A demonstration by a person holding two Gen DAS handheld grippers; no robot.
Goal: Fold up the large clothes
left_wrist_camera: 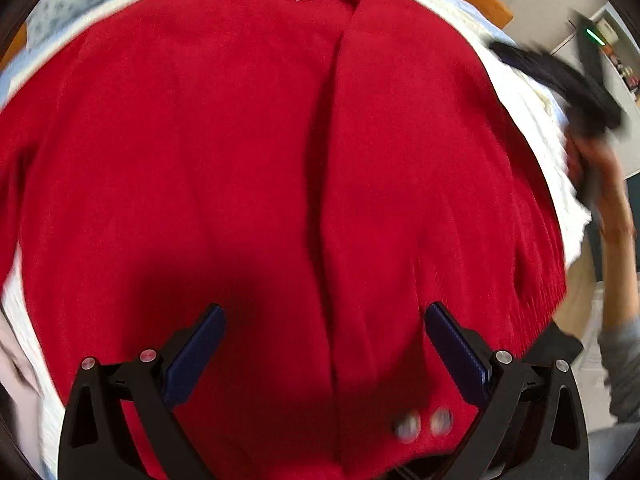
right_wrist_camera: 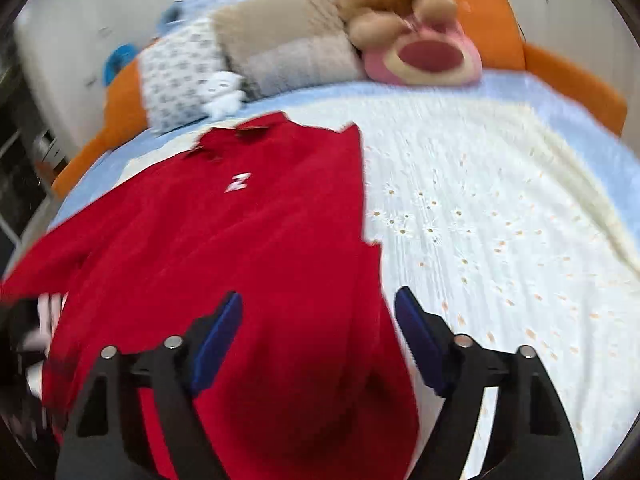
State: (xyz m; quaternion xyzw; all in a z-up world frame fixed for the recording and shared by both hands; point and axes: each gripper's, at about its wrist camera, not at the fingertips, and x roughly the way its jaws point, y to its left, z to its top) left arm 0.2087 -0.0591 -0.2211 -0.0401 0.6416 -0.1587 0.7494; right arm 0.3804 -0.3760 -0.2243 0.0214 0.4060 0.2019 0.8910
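A large red sweater (left_wrist_camera: pixel 200 152) lies flat on a white bedspread (right_wrist_camera: pixel 500 220), with one side folded inward over its body along a long crease (left_wrist_camera: pixel 324 200). A small white logo (right_wrist_camera: pixel 238 182) shows near its collar. My left gripper (left_wrist_camera: pixel 324 320) hangs open above the sweater's lower part, nothing between its blue pads. My right gripper (right_wrist_camera: pixel 318 308) is open too, over the sweater's folded right edge, and holds nothing. At the right edge of the left wrist view, a hand holds the right gripper's body (left_wrist_camera: pixel 576 80).
Pillows (right_wrist_camera: pixel 280 48), a pink and brown plush toy (right_wrist_camera: pixel 416 40) and a small white toy (right_wrist_camera: pixel 224 92) lie at the head of the bed. An orange bed frame (right_wrist_camera: pixel 568 76) rims the mattress. White bedspread stretches to the right of the sweater.
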